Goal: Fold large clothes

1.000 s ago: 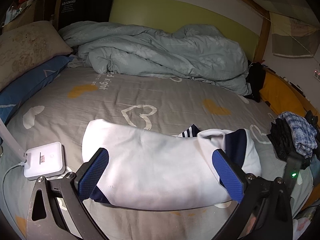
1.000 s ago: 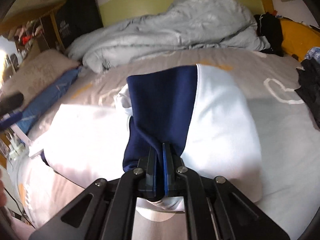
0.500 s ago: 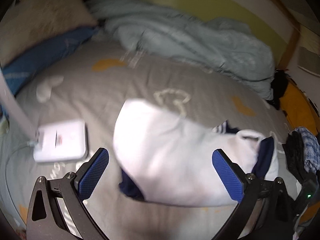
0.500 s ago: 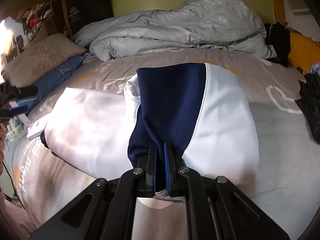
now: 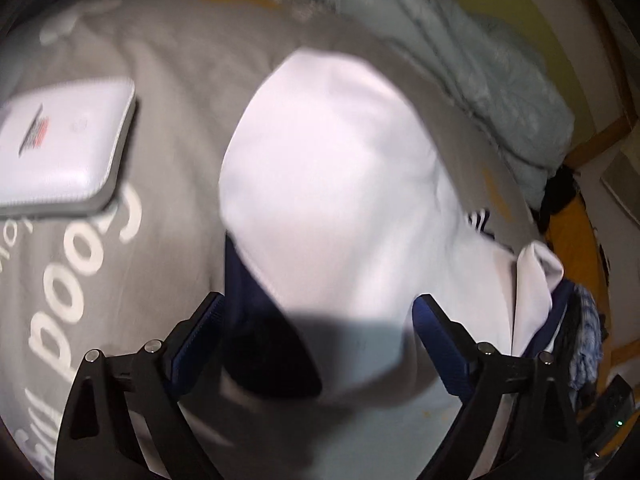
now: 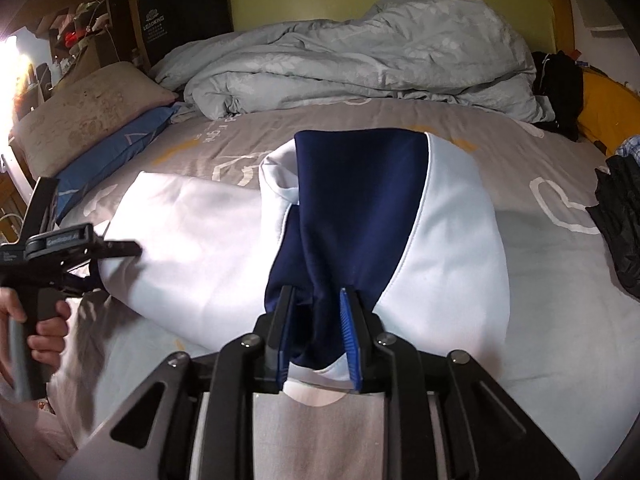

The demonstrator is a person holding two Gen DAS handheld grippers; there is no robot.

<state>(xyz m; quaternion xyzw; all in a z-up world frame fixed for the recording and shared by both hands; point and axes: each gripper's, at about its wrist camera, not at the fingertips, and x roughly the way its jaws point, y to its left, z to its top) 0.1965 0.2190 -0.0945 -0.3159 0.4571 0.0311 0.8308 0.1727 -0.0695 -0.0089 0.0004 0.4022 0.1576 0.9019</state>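
Low in the left wrist view, the left claw (image 5: 318,344) — wide, closing — straddles the white-and-navy garment (image 5: 332,184) on the bed (image 5: 168,80) (blurred). Right wrist view: the right claw (image 6: 318,330), narrow and opening, has navy fabric between its pads at lower centre.

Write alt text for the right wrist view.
The right gripper, jaws opening, has a navy fold of a white and navy garment between its pads, on a grey bed sheet. At left, a hand holds the left gripper by the garment's other end.
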